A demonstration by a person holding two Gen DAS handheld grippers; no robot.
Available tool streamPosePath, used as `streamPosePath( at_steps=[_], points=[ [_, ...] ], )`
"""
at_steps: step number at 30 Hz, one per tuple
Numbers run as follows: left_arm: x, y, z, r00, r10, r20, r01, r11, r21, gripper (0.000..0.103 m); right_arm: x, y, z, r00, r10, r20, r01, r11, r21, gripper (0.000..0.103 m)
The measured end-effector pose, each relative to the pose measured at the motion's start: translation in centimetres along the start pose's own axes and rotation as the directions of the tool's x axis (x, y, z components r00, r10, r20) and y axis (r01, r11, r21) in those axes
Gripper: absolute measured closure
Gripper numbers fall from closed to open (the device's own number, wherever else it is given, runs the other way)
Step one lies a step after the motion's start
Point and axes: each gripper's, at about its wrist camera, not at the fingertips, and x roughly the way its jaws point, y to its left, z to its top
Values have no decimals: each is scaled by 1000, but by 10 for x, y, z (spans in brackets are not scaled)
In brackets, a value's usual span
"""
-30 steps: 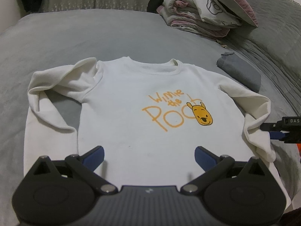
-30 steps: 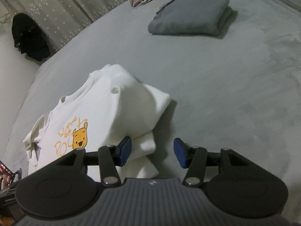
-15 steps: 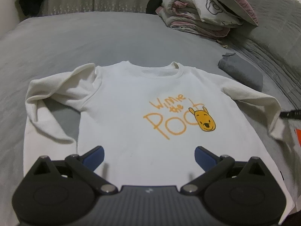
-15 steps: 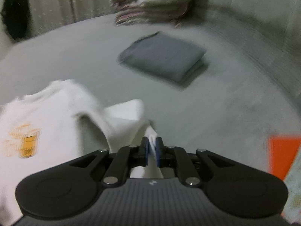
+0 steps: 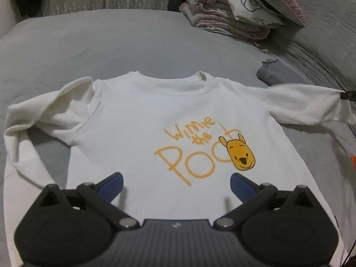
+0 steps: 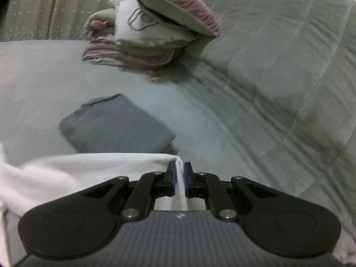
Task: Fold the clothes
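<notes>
A white sweatshirt [image 5: 142, 115] with an orange bear print lies face up on the grey bed. Its left sleeve [image 5: 33, 115] is bent back on itself. Its right sleeve [image 5: 298, 102] is stretched out to the right, off the bed. My right gripper [image 6: 179, 179] is shut on the cuff of that sleeve [image 6: 179, 166], and shows as a dark tip [image 5: 349, 95] at the left wrist view's right edge. My left gripper [image 5: 175, 184] hangs open over the sweatshirt's lower hem, holding nothing.
A folded grey garment [image 6: 115, 124] lies just beyond the stretched sleeve, also seen as a grey garment [image 5: 273, 73] right of the collar. Stacked quilts and a pillow [image 5: 240, 4] sit at the back. A quilted grey cover [image 6: 289, 77] rises on the right.
My right gripper closed on the right sleeve's cuff and pulled it outward to the right, straightening the sleeve. My left gripper stayed open over the hem.
</notes>
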Motion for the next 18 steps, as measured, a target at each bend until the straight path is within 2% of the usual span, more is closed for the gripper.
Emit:
streamPosePath(
  at_steps=[4, 12, 14, 17, 18],
  points=[
    [6, -2, 4, 1000, -14, -5, 14, 1000, -11, 1, 7, -1, 5, 999, -31, 14, 31, 999, -13, 95],
    [14, -5, 7, 999, -32, -21, 32, 999, -11, 1, 42, 7, 0, 993, -32, -115, 23, 997, -78, 95],
    [16, -6, 7, 999, -34, -24, 34, 999, -8, 1, 50, 2, -3, 992, 26, -122, -32, 998, -46, 93],
    [16, -9, 7, 999, -37, -28, 37, 999, -6, 1, 55, -9, -3, 992, 31, -123, -32, 999, -6, 76],
    [17, -10, 7, 999, -38, -28, 38, 999, -4, 1, 56, -13, -3, 992, 30, -123, -30, 1000, 7, 61]
  ],
)
